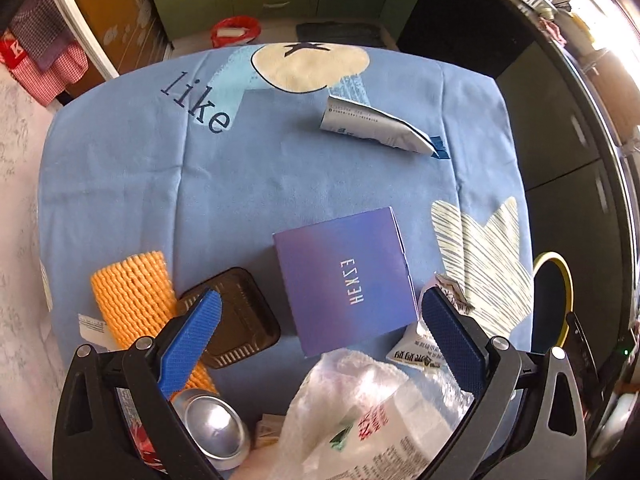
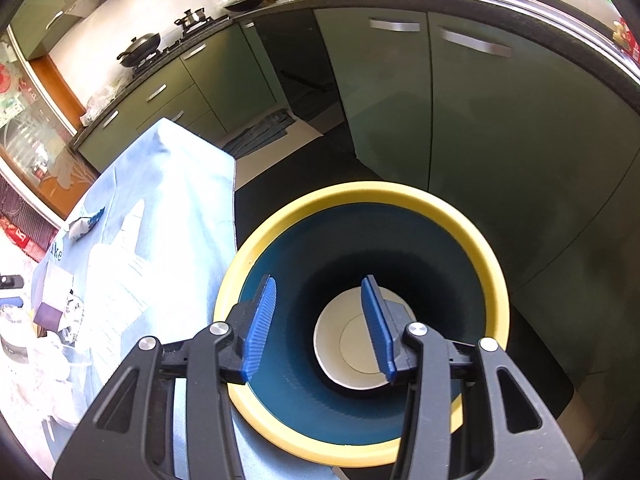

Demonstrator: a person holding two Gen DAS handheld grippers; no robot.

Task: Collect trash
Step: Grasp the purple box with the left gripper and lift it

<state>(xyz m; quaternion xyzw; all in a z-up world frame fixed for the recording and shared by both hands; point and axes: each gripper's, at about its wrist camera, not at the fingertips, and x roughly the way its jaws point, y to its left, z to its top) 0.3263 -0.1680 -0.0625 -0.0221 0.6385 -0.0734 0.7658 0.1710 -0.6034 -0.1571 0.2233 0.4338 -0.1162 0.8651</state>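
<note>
Items on the table, which is wearing one blue printed tablecloth (image 1: 160,184):

- One purple box (image 1: 342,280), lettered "HEXZE" in mirror-reversed type, lying flat near the middle.
- One squeezed white tube (image 1: 372,128) with a blue cap, lying on its side toward the far edge, well apart from the rest.
- One orange foam fruit net (image 1: 132,296), lying at the left.
- One dark brown plastic tray (image 1: 236,320), sitting just beside the net and partly over it.
- One metal can (image 1: 214,428), showing its silver end at the near edge.
- One clear plastic bag (image 1: 360,412) with red and green print, crumpled at the near edge.
- One small printed carton (image 1: 416,344), crumpled, lying just right of the box.
- One white label scrap (image 1: 92,326), peeking out left of the net.

Beside the table:

- One trash bin (image 2: 496,280), yellow-rimmed with a dark blue inside, standing on the floor against the table's right side.
- One white paper cup (image 2: 348,344), lying at the bin's bottom.

Tools:

- One left gripper (image 1: 320,316), hanging over the near clutter with its two blue pads spread wide and nothing between them; the box is lying in line with the gap.
- One right gripper (image 2: 318,328), hovering above the bin's mouth, jaws released and parted, carrying nothing.
</note>
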